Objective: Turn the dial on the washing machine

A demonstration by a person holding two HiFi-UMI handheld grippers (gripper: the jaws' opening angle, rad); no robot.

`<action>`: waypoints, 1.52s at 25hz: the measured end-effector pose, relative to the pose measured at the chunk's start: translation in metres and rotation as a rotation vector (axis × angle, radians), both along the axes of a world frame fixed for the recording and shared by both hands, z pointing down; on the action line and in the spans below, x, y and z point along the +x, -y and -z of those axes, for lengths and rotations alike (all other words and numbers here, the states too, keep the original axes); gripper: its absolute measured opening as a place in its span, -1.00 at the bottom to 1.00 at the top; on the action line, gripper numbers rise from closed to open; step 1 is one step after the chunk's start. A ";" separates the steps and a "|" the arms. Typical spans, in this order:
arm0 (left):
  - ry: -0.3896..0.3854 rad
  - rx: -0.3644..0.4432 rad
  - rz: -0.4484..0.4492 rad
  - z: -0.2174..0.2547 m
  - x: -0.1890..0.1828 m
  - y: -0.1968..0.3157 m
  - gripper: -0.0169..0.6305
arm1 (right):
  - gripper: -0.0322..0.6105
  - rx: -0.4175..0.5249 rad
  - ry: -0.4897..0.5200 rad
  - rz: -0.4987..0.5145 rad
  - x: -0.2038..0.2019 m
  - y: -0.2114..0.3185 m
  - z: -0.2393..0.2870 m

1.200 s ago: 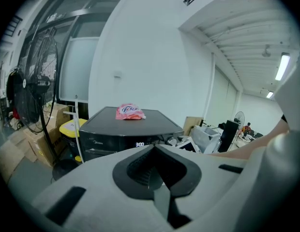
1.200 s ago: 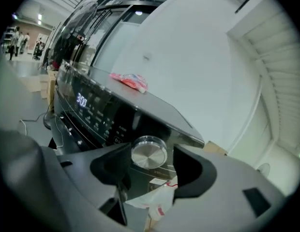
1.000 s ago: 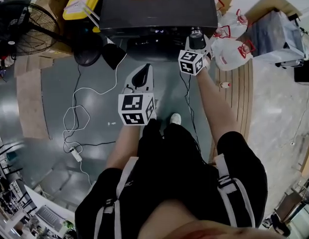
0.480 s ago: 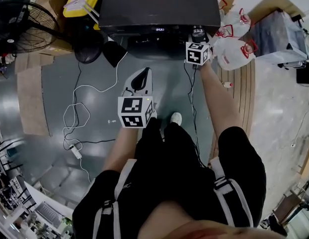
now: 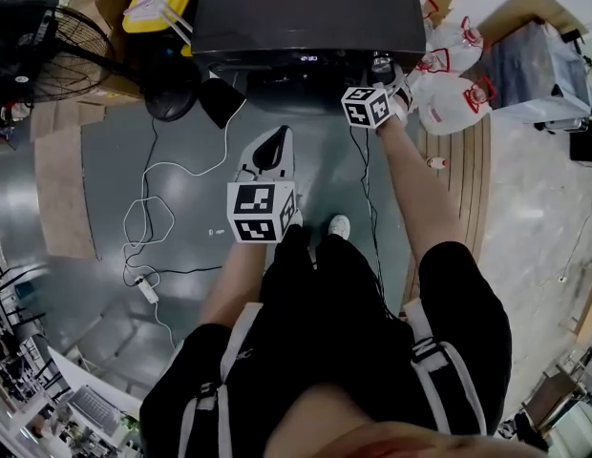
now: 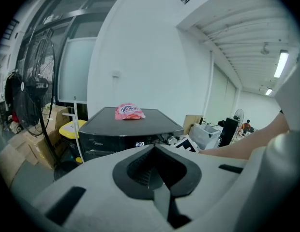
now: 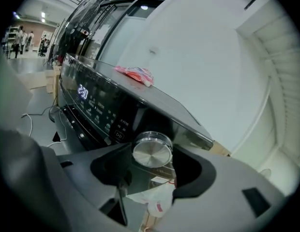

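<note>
The marker cube on the right gripper [image 7: 153,159] has rolled to a new tilt since half a second ago, while that gripper has stayed at the dial [image 7: 152,151]. The left gripper [image 6: 155,151] has hardly shifted.

The dial, a round silver knob, sits at the right end of the washing machine's [image 5: 306,12] front panel. The right gripper's jaws are closed on it from both sides, and its brushed face looks out between them.

Left of the dial runs a row of small lit symbols, and further along the lit display [image 6: 139,144] reads 2:30. A small logo low on the panel may say Midea, though it is too small to be sure.

A pink packet [image 6: 129,111] lies on the machine's flat dark lid, near the back; its print cannot be read.

The left gripper hangs in front of the person, well short of the machine, with its jaws together and nothing between them.

White bags with red handles [image 5: 449,103] crowd the floor just right of the machine, close to the right forearm. On the left stand a yellow bin [image 5: 162,3] and a black fan [image 5: 48,51]. A white cable [image 5: 148,227] loops over the grey floor [image 5: 86,284] to the left of the left gripper.
</note>
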State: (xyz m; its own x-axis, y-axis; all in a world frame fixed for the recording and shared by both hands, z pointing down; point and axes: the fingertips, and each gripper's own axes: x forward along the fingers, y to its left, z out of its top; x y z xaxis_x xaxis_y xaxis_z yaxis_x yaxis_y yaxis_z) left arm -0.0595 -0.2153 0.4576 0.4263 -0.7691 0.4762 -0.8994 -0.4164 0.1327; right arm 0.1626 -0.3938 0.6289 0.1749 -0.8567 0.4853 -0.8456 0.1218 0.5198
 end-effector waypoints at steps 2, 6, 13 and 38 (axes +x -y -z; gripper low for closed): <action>-0.003 0.006 0.000 0.003 -0.003 -0.001 -0.97 | -0.11 0.034 0.040 0.005 -0.003 -0.003 0.011; -0.027 0.033 0.000 0.014 -0.006 -0.002 -0.97 | -0.12 0.143 0.213 -0.008 -0.012 -0.028 0.055; -0.086 0.105 -0.017 0.053 -0.002 -0.008 -0.97 | -0.87 0.334 0.527 0.006 -0.038 -0.123 0.181; -0.115 0.246 -0.102 0.127 0.002 -0.051 -0.97 | -0.88 0.489 0.613 0.071 -0.062 -0.229 0.299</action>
